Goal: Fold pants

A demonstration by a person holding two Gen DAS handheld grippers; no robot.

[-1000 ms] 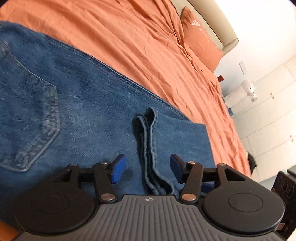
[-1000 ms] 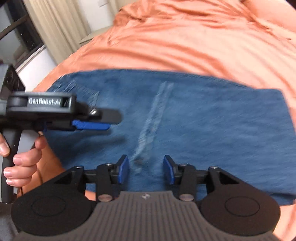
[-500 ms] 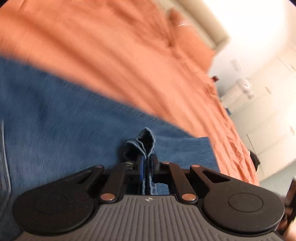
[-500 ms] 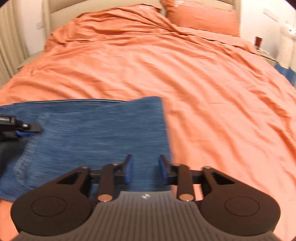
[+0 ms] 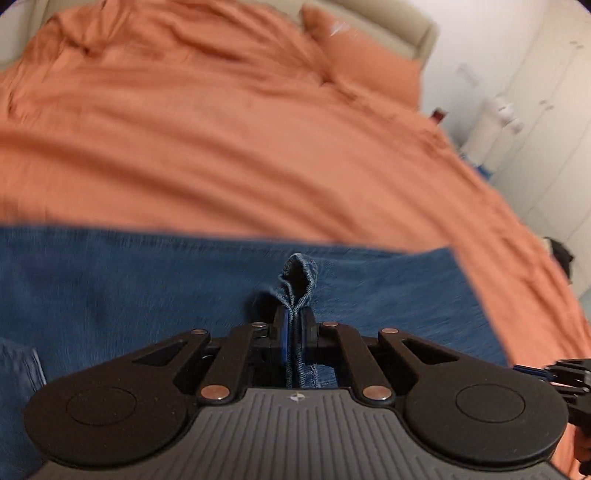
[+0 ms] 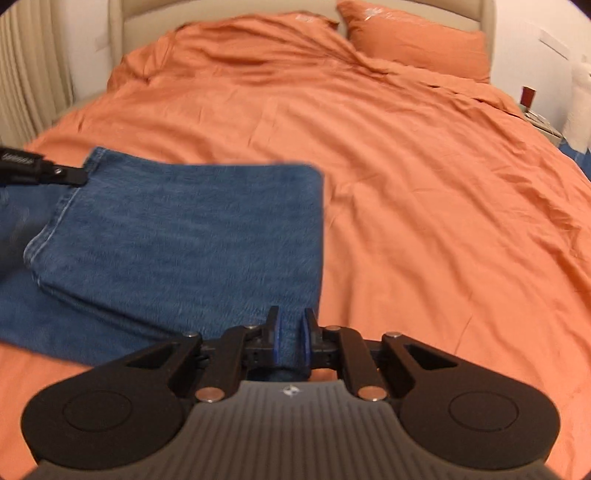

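Blue jeans (image 5: 147, 288) lie folded on an orange bed. My left gripper (image 5: 293, 326) is shut on the jeans' hem edge (image 5: 299, 275), which bunches up between the pads. My right gripper (image 6: 291, 332) has closed on the folded edge of the jeans (image 6: 192, 229) near their right corner; denim fills the narrow gap between the blue pads. The left gripper (image 6: 40, 173) shows at the far left of the right wrist view, at the jeans' far corner. The right gripper's tip (image 5: 565, 373) shows at the right edge of the left wrist view.
The orange duvet (image 6: 406, 166) covers the whole bed, with orange pillows (image 6: 413, 40) against a beige headboard (image 6: 229, 11). A nightstand (image 6: 539, 118) with a red cup (image 6: 527, 96) stands on the right. Curtains (image 6: 26, 74) hang on the left. White wardrobe doors (image 5: 546, 129) stand beyond the bed.
My left gripper closed on the hem edge and lifted it. My right gripper moved right along the jeans to their right corner and closed on the folded edge.
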